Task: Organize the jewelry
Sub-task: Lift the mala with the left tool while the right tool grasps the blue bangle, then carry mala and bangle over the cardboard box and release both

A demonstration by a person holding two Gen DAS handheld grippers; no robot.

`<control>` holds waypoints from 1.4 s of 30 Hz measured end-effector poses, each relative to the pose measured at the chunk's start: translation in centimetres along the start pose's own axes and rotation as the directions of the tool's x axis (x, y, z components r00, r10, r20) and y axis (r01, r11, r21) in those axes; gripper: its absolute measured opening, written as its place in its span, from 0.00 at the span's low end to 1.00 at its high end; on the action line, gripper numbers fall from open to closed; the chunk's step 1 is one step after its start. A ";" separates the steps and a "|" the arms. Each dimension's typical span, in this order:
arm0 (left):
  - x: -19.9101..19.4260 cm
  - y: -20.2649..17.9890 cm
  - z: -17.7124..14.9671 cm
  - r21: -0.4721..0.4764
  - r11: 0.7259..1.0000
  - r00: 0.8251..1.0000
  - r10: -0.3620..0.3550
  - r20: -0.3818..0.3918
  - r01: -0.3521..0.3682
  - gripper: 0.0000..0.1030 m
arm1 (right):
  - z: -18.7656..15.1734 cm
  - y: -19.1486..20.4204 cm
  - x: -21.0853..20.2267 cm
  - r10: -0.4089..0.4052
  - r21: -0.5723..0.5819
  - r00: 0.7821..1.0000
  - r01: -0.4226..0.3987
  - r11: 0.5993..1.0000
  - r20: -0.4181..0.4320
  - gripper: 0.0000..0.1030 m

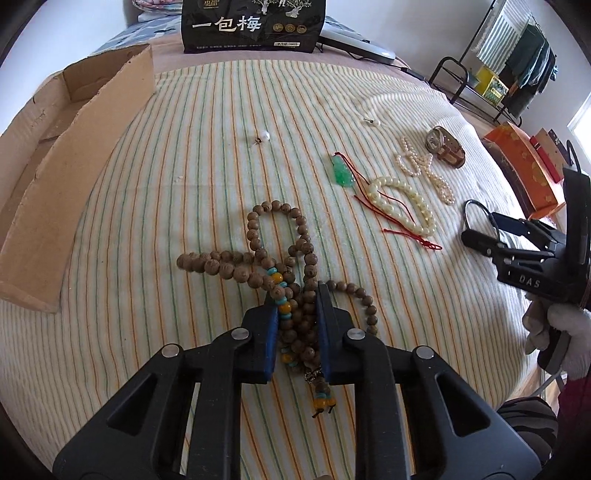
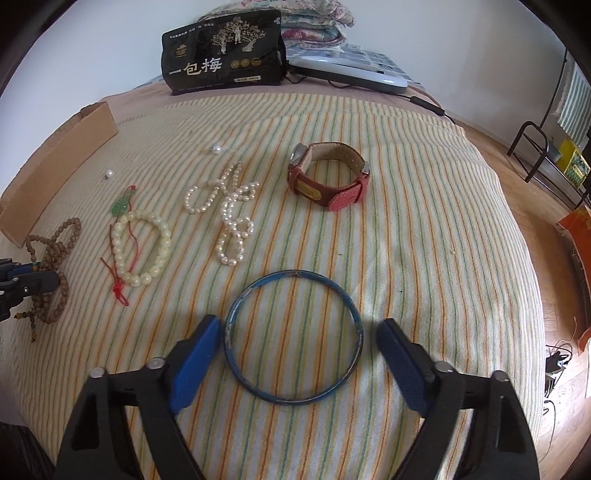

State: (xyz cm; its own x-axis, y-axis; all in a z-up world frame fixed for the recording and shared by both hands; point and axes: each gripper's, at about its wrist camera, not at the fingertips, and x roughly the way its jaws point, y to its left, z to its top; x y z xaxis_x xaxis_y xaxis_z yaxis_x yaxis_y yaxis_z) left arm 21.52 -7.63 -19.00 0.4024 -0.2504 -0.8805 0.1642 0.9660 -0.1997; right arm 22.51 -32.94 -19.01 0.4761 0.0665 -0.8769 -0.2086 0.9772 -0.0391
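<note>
My left gripper (image 1: 297,295) is shut on a bunch of the brown wooden bead string (image 1: 258,258), which lies on the striped cloth (image 1: 184,203); it also shows in the right wrist view (image 2: 51,254). My right gripper (image 2: 299,332) is open, its blue pads on either side of a blue bangle (image 2: 293,336) flat on the cloth. A cream bead bracelet (image 2: 142,247) with red cord, a green pendant (image 1: 341,171), a pearl string (image 2: 229,214), a red-strapped watch (image 2: 327,177) and two loose pearls (image 2: 216,149) lie further out.
An open cardboard box (image 1: 55,166) lies at the left edge of the bed. A black snack bag (image 1: 253,24) and a grey device (image 2: 347,72) with a cable stand at the back. An orange box (image 1: 524,166) and a rack (image 1: 491,74) are beyond the right edge.
</note>
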 end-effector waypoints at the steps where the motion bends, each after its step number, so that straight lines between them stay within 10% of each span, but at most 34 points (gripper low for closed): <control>1: -0.1 0.0 -0.1 -0.002 1.000 1.000 -0.001 0.000 0.001 0.16 | 0.0 0.0 -0.2 0.004 -0.003 1.000 -0.004 1.000 0.000 0.71; 42: -16.5 7.2 1.1 -0.106 0.994 0.955 0.005 0.296 0.027 0.10 | 4.8 8.3 -13.3 0.123 -0.106 0.970 -0.102 0.989 0.209 0.70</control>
State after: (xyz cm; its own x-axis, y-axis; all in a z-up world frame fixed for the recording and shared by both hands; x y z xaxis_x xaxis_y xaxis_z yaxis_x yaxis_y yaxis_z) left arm 17.07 3.38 -5.41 0.6516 -0.2529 -0.7151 0.0786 0.9602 -0.2680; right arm 18.57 -24.69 -5.32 0.6151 0.2269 -0.7551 -0.3460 0.9382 0.0001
